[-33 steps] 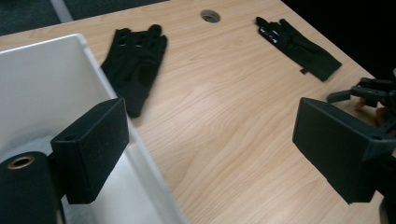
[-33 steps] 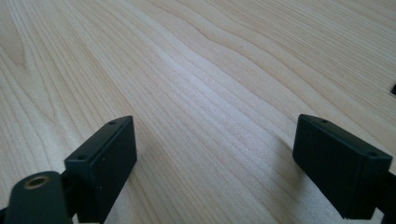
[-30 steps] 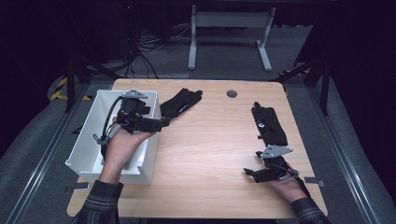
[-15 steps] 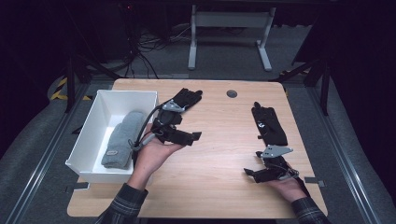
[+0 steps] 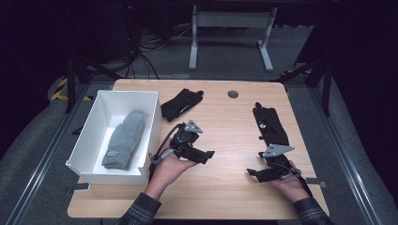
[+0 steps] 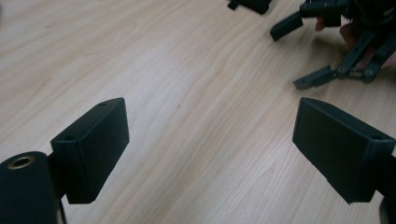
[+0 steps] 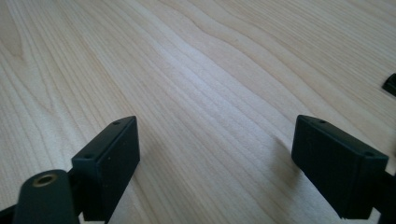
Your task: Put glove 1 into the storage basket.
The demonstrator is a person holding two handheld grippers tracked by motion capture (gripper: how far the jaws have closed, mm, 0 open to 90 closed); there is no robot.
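A grey mitten [image 5: 123, 139] lies inside the white box [image 5: 150, 124] at the table's left. One black glove [image 5: 180, 104] lies just right of the box's far corner, and a second black glove [image 5: 268, 123] lies at the right. My left gripper [image 5: 206, 157] hovers low over the table's middle, pointing right. In the left gripper view it [image 6: 210, 144] stands open over bare wood, facing the right gripper [image 6: 327, 42]. My right gripper [image 5: 253, 172] rests near the front right, just in front of the second glove. Its jaws [image 7: 215, 158] stand open with nothing between them.
The wooden table [image 5: 225, 126] has a round cable hole [image 5: 233, 94] near its far edge. Beyond the table stand a metal stand's legs [image 5: 230, 42] and dark cables on the floor. A black edge [image 7: 390, 84] shows at the right of the right gripper view.
My left gripper has come away from over the white box, moving right and down toward the table's middle. The grey mitten now lies uncovered in the box. The right gripper has kept still.
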